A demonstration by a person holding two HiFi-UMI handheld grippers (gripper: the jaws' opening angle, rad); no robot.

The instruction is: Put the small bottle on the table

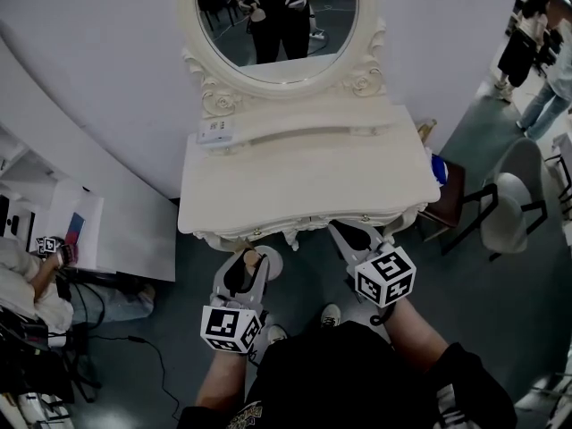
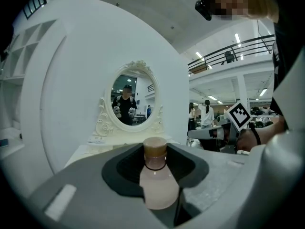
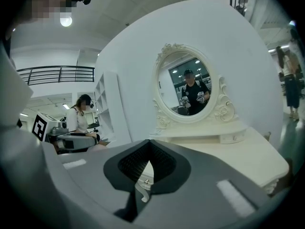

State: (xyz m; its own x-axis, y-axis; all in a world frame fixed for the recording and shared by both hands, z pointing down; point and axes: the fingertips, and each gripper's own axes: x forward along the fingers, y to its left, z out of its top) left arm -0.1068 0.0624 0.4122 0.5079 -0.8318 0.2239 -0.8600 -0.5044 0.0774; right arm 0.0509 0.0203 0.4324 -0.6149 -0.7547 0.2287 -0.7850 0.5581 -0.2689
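A small pale pink bottle [image 2: 158, 182] with a tan cap [image 2: 155, 147] stands upright between the dark pads of my left gripper [image 1: 247, 264], which is shut on it. In the head view its cap [image 1: 251, 259] peeks out just in front of the white dressing table's front edge [image 1: 295, 226]. My right gripper [image 1: 359, 238] is beside it at the same edge, shut with nothing held; through the hollow of its pads [image 3: 164, 168] I see only the table's carved apron. The tabletop [image 1: 304, 181] is bare.
An oval mirror [image 1: 279, 16] rises behind a raised shelf with a small white card [image 1: 215, 132]. A brown stand holding a blue item [image 1: 438, 170] and a white chair [image 1: 514, 199] stand to the right. A seated person [image 1: 27, 284] is at the left.
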